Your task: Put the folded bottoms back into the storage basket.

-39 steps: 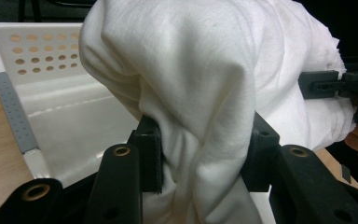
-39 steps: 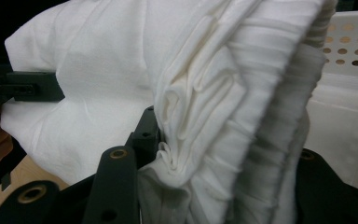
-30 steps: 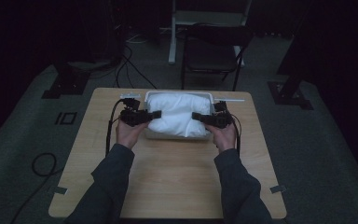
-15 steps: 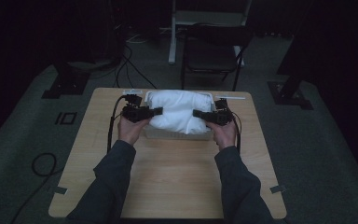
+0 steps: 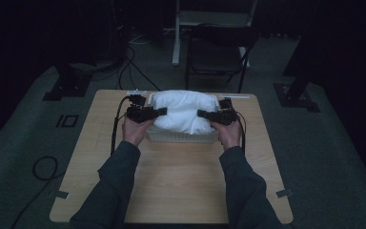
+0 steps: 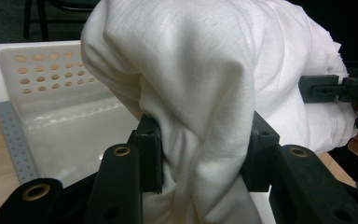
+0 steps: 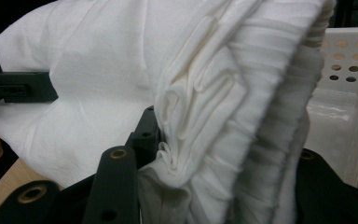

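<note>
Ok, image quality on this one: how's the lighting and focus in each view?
High view: dim, dark surroundings, the white cloth brightest, soft detail. Left gripper view: evenly lit, cloth weave and basket holes sharp, near jaws slightly soft. Right gripper view: cloth folds fairly sharp, the closest fold at right shadowed and blurred.

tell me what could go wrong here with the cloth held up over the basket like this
Each gripper, left gripper and right gripper, pinches just a bunched fold of the white cloth, so a fold might slip free. The cloth overhangs the white basket, so lowering it could leave an edge draped over the rim.
</note>
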`<state>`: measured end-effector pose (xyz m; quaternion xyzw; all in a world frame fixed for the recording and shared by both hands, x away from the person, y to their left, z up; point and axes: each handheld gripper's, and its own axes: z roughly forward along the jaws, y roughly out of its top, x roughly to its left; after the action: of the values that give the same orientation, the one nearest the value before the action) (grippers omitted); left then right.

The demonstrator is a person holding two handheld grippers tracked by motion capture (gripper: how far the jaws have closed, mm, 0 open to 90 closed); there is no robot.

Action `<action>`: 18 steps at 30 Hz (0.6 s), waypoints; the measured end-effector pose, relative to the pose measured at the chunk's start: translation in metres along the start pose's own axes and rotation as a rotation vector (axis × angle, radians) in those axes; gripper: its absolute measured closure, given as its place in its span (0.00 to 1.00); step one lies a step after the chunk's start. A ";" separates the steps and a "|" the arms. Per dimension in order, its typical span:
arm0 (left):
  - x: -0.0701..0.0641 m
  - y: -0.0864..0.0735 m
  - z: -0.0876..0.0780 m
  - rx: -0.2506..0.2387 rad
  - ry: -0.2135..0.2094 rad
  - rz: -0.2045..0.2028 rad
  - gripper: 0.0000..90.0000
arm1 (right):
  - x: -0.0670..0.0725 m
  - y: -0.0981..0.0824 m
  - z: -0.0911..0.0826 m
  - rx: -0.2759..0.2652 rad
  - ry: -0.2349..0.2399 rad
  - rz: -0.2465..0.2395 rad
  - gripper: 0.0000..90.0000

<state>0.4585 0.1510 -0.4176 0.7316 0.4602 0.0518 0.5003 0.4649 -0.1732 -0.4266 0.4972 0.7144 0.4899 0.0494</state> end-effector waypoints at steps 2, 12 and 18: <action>0.002 0.000 0.001 -0.002 0.002 -0.010 0.65 | 0.000 0.001 0.001 0.002 -0.001 0.000 0.62; 0.008 0.006 0.009 -0.007 0.020 -0.025 0.65 | -0.005 0.007 0.012 0.008 -0.019 0.014 0.62; 0.010 0.010 0.013 -0.011 0.025 -0.031 0.65 | -0.007 0.011 0.014 0.011 -0.034 0.013 0.62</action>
<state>0.4773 0.1482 -0.4206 0.7210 0.4773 0.0558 0.4992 0.4837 -0.1695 -0.4286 0.5102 0.7128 0.4780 0.0555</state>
